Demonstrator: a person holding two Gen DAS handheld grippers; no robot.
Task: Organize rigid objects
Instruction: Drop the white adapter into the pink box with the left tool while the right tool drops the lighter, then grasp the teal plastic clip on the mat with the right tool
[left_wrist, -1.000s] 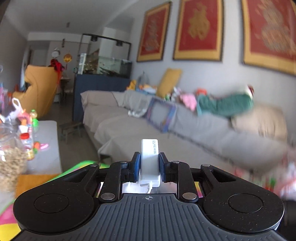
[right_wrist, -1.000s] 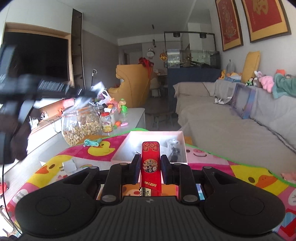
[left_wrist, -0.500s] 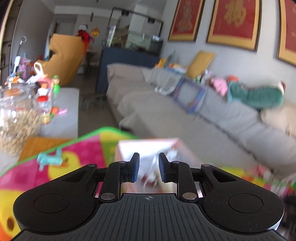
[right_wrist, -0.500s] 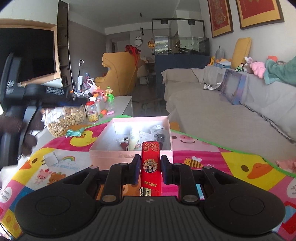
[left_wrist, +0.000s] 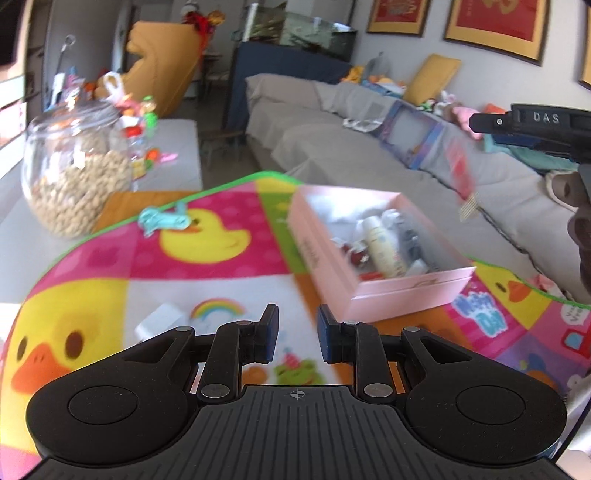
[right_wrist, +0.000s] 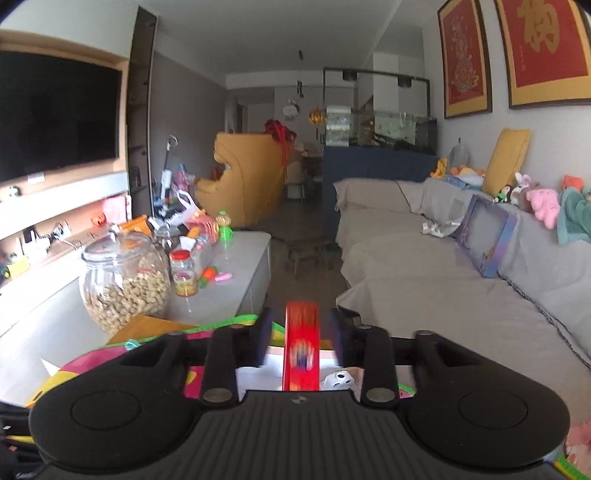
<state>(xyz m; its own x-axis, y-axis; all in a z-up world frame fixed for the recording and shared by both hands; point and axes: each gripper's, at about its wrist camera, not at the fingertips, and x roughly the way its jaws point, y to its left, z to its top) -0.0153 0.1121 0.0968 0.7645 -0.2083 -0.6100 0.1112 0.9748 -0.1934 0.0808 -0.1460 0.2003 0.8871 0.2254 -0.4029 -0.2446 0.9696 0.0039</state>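
Observation:
An open pink box (left_wrist: 402, 291) sits on the colourful play mat (left_wrist: 221, 258) and holds a white bottle (left_wrist: 380, 247) among several small items. My left gripper (left_wrist: 295, 328) hovers low over the mat just short of the box, its jaws slightly apart and empty. My right gripper (right_wrist: 299, 332) is above the box and its jaws are opening. A blurred red pack (right_wrist: 301, 347) hangs loose between them, and neither pad presses on it. In the left wrist view the red pack (left_wrist: 460, 170) is a smear in the air over the box's far side.
A small white block (left_wrist: 159, 319) and a teal toy (left_wrist: 162, 219) lie on the mat. A glass jar of nuts (left_wrist: 74, 166) and small bottles stand on the grey table to the left. A grey sofa (right_wrist: 461, 295) runs along the right.
My left gripper held a white charger a second ago, then let it go, and has since dropped lower toward the mat. My right gripper carried the red pack over the box and its jaws have parted.

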